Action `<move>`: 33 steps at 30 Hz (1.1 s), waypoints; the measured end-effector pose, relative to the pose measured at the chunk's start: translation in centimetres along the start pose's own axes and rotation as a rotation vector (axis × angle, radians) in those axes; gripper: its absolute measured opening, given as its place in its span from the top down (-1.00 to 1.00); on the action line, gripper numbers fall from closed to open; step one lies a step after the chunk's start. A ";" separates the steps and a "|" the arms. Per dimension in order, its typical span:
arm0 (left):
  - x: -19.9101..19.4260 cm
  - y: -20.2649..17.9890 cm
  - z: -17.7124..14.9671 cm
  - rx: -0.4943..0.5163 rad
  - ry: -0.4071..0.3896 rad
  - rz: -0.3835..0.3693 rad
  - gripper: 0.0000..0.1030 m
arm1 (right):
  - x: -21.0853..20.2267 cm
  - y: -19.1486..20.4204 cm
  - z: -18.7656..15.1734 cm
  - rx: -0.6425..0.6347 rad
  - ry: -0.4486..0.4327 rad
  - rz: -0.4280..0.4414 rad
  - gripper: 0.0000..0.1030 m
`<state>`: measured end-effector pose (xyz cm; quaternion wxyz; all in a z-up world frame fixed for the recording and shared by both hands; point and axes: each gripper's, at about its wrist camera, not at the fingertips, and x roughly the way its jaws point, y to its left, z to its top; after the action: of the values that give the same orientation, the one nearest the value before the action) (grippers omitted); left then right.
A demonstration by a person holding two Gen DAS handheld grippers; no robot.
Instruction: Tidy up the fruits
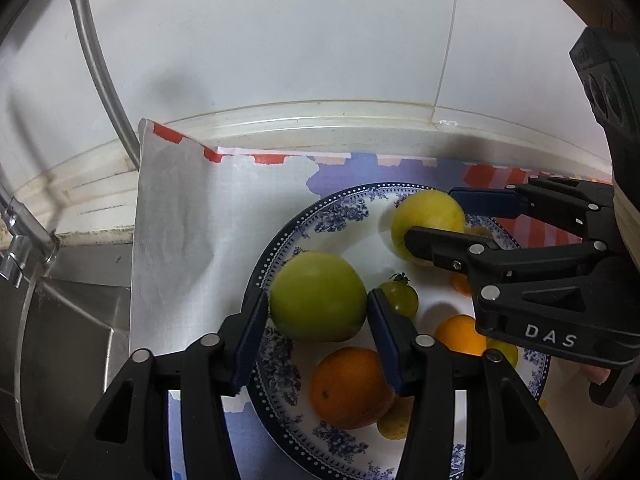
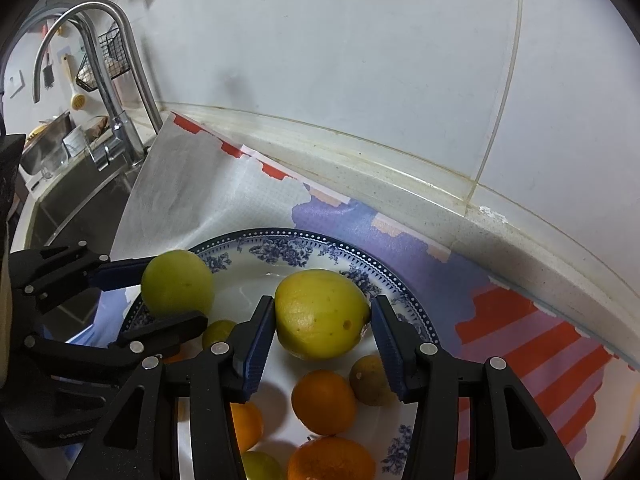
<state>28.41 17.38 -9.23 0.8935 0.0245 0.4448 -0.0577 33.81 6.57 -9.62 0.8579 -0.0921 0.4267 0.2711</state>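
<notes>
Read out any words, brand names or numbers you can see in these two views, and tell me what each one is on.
"DAS": white letters on the black body of the right claw, seen in the left wrist view.
Raised lettering on the black body of the left claw, low at the left of the right wrist view: starts "Gen", the rest too blurred to read.
Dark scrawl on the wall, upper left of the right wrist view: unreadable.

A patterned cloth (image 2: 500,320) covers the counter (image 2: 400,184), bearing the plate (image 2: 280,240).
</notes>
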 end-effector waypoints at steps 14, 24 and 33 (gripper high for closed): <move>-5.1 -1.7 -0.4 0.004 -0.116 0.029 -0.44 | -6.5 0.0 -1.0 0.007 -0.119 -0.064 -0.25; -11.9 -4.0 -2.2 -0.053 -0.247 0.101 -0.57 | -15.0 -0.7 -4.3 0.091 -0.252 -0.211 -0.51; -18.2 -8.1 -4.3 -0.046 -0.352 0.075 -0.82 | -23.1 -0.7 -8.9 0.168 -0.338 -0.303 -0.72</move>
<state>13.18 11.23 2.75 0.9593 0.0102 0.2816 -0.0178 16.85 -6.42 2.90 0.9526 -0.0366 0.2793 0.1146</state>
